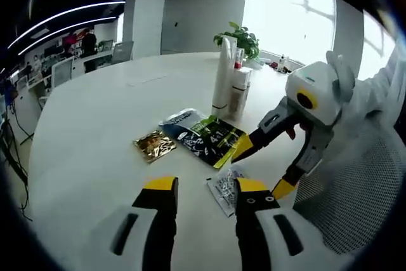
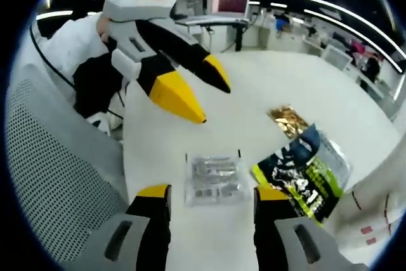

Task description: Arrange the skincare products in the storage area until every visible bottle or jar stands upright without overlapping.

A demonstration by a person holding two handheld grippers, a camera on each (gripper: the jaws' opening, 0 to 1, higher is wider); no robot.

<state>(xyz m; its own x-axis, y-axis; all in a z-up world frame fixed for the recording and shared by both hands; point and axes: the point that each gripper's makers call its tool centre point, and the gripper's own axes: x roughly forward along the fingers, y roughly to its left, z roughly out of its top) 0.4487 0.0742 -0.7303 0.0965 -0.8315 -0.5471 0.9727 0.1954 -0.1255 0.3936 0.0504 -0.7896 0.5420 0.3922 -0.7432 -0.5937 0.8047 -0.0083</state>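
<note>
Left gripper view, L to R: gold packet (image 1: pixel 154 145), dark sachets (image 1: pixel 203 138), upright tubes (image 1: pixel 229 84) beyond. Left gripper (image 1: pixel 206 188) agape, empty; clear packet (image 1: pixel 223 188) flat just ahead-right. Right gripper (image 1: pixel 263 166) agape, empty, nearer the sachets.

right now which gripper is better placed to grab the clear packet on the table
Right, probably. In the right gripper view the clear packet lies flat between the open right gripper jaws. The left gripper is open too, but the packet sits off by one jaw, not centred.
</note>
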